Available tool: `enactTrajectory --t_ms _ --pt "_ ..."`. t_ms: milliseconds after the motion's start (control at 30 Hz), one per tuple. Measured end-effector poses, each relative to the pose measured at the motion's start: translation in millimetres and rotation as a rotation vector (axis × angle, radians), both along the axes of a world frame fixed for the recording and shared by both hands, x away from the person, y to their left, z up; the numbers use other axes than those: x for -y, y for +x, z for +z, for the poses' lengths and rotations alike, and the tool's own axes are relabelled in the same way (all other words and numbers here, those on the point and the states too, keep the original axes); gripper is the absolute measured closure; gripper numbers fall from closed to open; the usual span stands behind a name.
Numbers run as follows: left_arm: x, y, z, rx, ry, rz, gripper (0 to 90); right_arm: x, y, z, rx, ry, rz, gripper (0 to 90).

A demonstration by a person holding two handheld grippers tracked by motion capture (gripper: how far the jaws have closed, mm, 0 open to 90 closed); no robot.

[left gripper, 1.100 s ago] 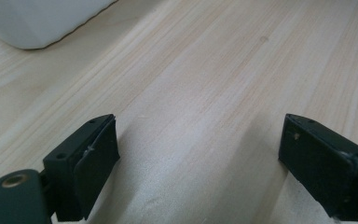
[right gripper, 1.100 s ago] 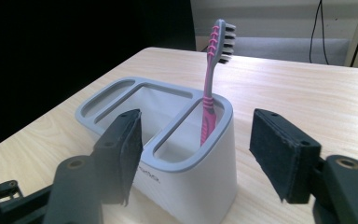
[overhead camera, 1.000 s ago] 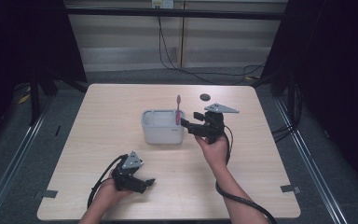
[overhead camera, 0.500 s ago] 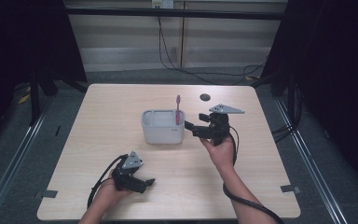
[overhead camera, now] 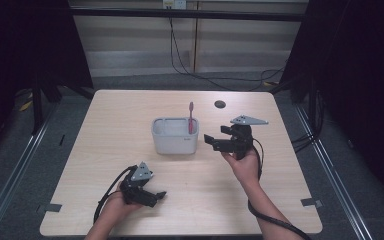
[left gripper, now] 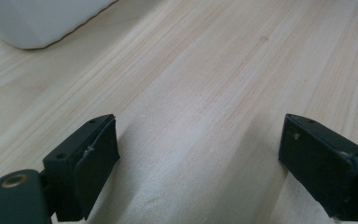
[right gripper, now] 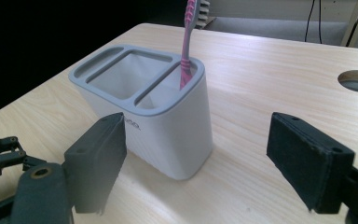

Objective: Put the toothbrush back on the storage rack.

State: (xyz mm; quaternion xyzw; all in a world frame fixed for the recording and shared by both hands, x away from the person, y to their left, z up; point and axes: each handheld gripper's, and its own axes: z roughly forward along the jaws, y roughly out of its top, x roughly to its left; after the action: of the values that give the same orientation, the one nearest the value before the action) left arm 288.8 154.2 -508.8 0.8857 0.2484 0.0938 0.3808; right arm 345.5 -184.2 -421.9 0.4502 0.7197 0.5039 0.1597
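Standing upright in the narrow end slot of the grey holder (overhead camera: 174,136), the pink toothbrush (overhead camera: 190,118) pokes well above the rim, bristle end up. In the right gripper view the toothbrush (right gripper: 187,44) leans just a touch against the rim of that slot, while the wide middle compartment and the thin slot on the far side of the holder (right gripper: 144,107) hold nothing. The holder sits near the middle of the pale wooden tabletop (overhead camera: 105,130), a little toward the far edge.

Just to the holder's right hovers the right hand-held gripper (overhead camera: 215,141), jaws spread wide, nothing between them, pointing at the holder's side but apart from it. From its own camera, the right hand-held gripper (right gripper: 196,158) frames the holder's near corner between its two black pads, with a clear gap on both sides. A grey three-cornered plate (overhead camera: 249,120) rides on top, and the cable trails down along the person's forearm.

Down at the near-left of the tabletop, well apart from the holder, the left hand-held gripper (overhead camera: 156,197) rests low, held in the left hand (overhead camera: 117,205). Its jaws are also wide open and empty; in its own view the left hand-held gripper (left gripper: 198,158) shows bare wood between the pads, with the holder's white corner (left gripper: 37,21) at the top left. Beyond the holder, a round cable hole (overhead camera: 220,104) sits in the tabletop.
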Motion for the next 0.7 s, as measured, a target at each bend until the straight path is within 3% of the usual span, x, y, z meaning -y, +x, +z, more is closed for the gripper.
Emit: enactTrajectory --t_ms 700 --pt "0.2 -0.3 -0.1 -0.003 -0.005 0.003 11.5 6.7 -11.8 -19.1 -0.037 -0.048 0.041 17.7"
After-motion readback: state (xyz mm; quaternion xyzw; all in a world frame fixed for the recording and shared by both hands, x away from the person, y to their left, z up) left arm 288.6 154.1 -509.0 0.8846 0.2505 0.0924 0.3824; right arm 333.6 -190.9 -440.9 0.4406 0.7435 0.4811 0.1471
